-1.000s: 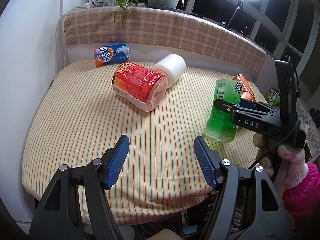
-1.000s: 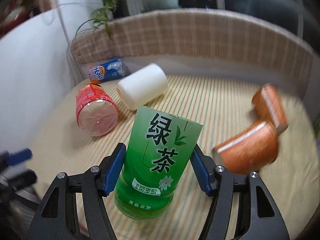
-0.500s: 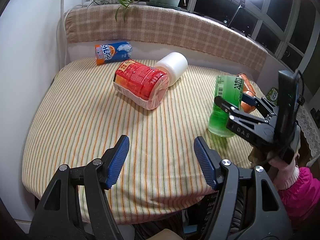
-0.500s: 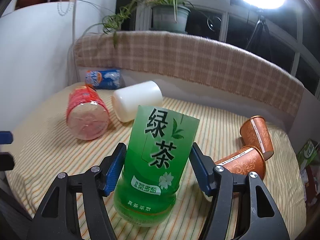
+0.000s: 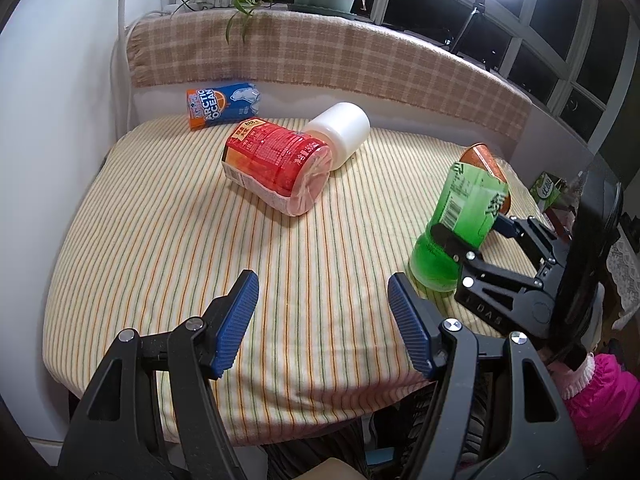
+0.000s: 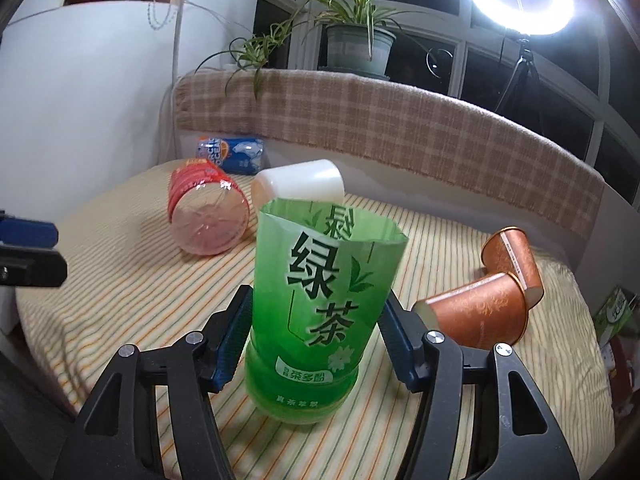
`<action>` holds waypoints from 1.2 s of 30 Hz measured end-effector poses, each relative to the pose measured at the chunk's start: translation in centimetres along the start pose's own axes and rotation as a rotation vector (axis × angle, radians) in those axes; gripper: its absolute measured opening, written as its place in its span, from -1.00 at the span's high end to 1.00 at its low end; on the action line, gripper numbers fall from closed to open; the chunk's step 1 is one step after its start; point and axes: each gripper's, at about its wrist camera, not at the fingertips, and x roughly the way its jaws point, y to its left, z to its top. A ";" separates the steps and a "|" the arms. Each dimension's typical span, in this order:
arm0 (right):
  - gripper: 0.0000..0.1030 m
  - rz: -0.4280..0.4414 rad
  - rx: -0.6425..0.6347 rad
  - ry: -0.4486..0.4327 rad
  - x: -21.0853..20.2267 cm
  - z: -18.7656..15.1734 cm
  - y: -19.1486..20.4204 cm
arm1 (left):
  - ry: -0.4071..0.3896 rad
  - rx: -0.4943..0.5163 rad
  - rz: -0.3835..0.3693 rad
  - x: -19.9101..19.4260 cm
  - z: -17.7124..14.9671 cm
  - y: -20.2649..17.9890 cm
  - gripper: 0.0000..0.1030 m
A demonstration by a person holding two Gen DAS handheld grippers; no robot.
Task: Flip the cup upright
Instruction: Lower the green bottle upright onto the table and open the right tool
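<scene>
Black plastic left gripper (image 5: 323, 320) with ribbed blue pads (image 5: 236, 320) and silver screws; matching right gripper (image 6: 314, 338) marked "DAS"; pink quilted sleeve (image 5: 608, 396), white cuff.

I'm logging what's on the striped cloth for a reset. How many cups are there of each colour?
Green cup, in the right gripper: 1
Red cup: 1
White cup: 1
Blue-and-orange cup: 1
Copper cups: 2
Total: 6

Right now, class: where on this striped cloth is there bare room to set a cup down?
Bare: the near-left cloth, between the left gripper and the red cup. Crowded: the right, where the green cup stands by the brown cups.
</scene>
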 end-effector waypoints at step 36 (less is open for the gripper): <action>-0.52 -0.100 0.245 -0.080 -11.4 -2.8 -5.6 | -0.358 0.124 0.041 -3.9 -0.4 -5.4 -0.66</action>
